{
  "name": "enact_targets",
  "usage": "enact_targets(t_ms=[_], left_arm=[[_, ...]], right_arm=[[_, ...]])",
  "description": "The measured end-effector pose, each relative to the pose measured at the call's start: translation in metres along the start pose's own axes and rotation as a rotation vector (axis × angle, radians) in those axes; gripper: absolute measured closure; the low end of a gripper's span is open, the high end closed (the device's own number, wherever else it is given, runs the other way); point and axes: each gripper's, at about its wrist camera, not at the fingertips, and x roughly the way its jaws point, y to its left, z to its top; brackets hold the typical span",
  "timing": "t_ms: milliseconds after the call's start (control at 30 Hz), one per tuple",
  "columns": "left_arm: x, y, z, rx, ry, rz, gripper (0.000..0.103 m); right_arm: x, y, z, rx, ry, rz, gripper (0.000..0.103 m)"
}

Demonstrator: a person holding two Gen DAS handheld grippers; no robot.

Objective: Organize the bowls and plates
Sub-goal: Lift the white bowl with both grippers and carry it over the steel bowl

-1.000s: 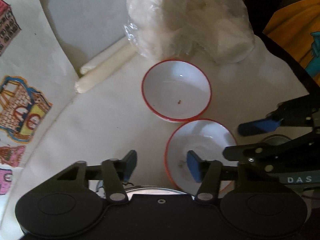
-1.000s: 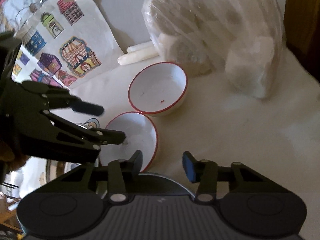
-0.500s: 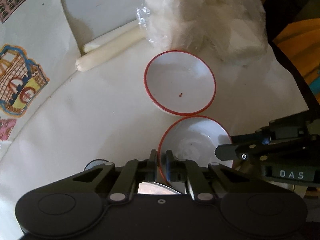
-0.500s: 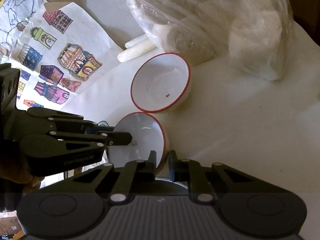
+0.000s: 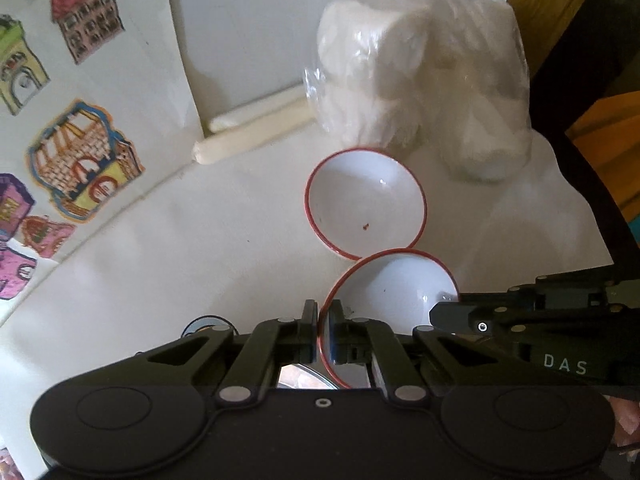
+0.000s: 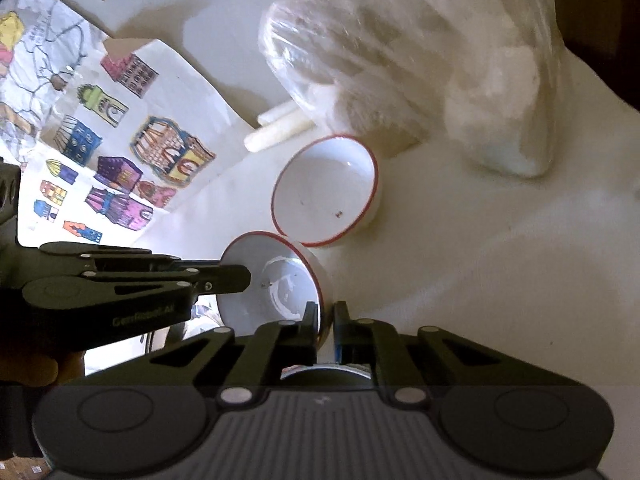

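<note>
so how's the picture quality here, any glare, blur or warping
Left wrist view: fisheye bends the table edge, the plastic bag is soft and blown out. Right wrist view: bag smeared, glare inside the near bowl, a darker band across the bottom over the tool body.

The near bowl (image 5: 392, 292) loses its lower rim behind the left gripper (image 5: 323, 336), a shiny round thing (image 5: 298, 376) beneath it shows only in slivers, and the plastic bag (image 6: 420, 60) is blurred, its white contents unidentifiable, its top cut off.
</note>
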Motion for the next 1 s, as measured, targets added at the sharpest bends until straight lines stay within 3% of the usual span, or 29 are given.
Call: enact_targets(t_ms=[500, 1000], left_arm=[[-0.040, -0.035, -0.001, -0.046, -0.084, 0.010, 0.099], [-0.044, -0.070, -0.036, -0.130, -0.054, -0.013, 0.099]], right_arm=[[-0.050, -0.009, -0.001, -0.050, -0.060, 0.029, 0.095], [-0.078, -0.033, -0.030, -0.066, 0.013, 0.064, 0.095]])
